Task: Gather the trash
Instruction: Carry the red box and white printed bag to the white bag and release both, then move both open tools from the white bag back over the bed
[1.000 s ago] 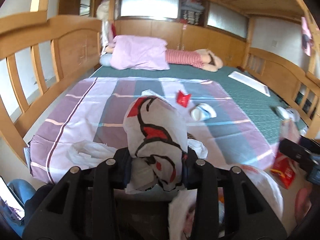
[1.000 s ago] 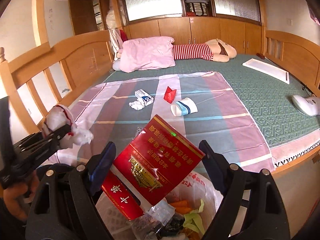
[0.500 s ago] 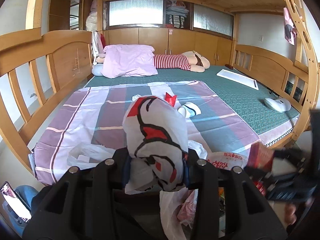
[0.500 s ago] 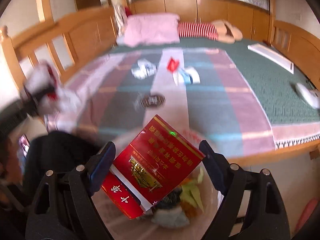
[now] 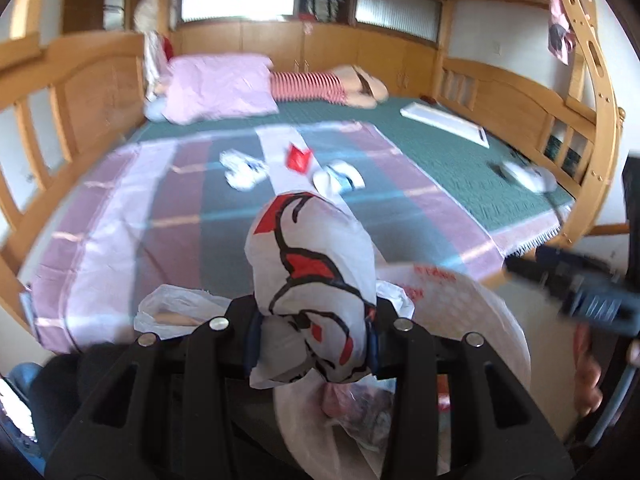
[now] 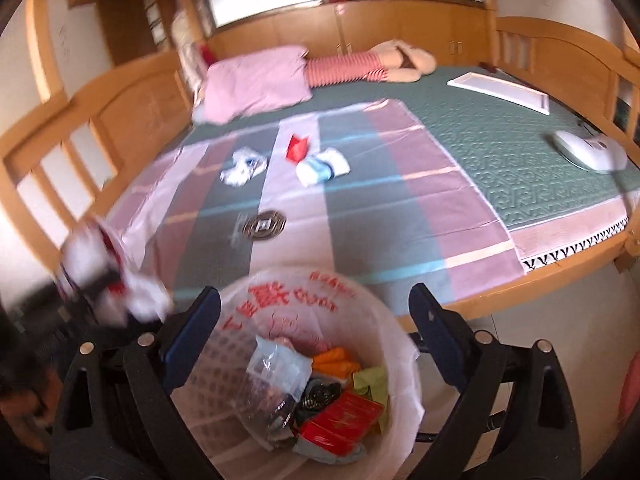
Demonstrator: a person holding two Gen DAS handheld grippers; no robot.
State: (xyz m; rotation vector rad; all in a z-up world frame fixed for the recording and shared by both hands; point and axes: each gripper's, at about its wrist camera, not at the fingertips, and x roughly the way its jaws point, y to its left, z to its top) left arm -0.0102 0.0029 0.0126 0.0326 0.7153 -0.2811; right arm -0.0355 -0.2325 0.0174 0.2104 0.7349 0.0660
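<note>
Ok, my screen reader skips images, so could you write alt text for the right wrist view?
The right gripper, jaws opening and empty, hangs over a lined trash bin holding a red box and wrappers. Beyond lies a bed with a striped sheet scattered with litter.

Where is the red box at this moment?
In the right wrist view, the red box lies inside the lined trash bin, among other rubbish, below the empty, opening right claw.

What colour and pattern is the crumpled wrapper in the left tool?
White with red patches and black curved lines; the crumpled wrapper shows best in the left wrist view.
</note>
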